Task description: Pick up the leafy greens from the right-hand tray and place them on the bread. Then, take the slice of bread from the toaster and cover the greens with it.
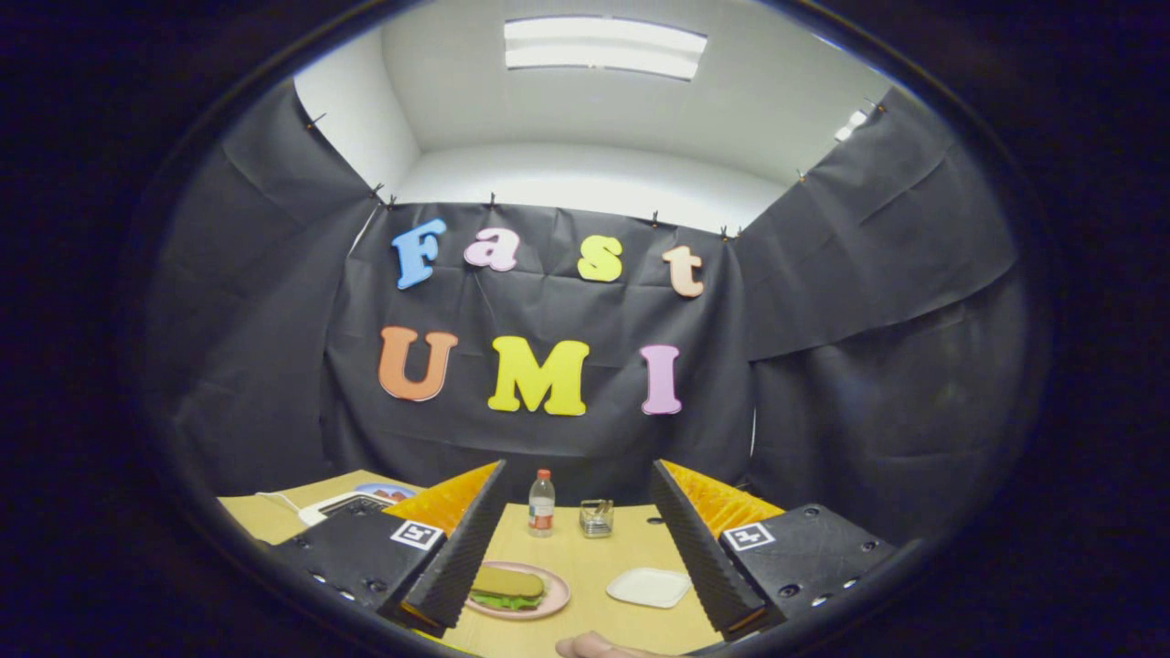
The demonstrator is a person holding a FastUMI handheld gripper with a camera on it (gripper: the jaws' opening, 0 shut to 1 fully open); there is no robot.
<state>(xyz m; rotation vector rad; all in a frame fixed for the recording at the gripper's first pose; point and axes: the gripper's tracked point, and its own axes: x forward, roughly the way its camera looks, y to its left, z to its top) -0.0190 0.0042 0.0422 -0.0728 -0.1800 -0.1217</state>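
Pink plate [547, 603], sandwich [508, 586], hand-held gripper [576, 548] agape.

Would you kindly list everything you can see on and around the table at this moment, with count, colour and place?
Round pink plate: one, pink, on the table between the fingers, nearer the left one.
Sandwich: one, tan bread over leafy greens, on the pink plate.
Small white square tray: one, white, on the table beside the right finger.
Clear plastic bottle: one, clear with a red cap, beyond the fingers at the table's far edge.
Small clear glass container: one, clear, right of the bottle.
White appliance: one, white, behind the left finger; partly hidden.
Wooden table: one, light wood.
Fingertip: one, at the near table edge.
Gripper: one, open, fingers wide apart, holding nothing.
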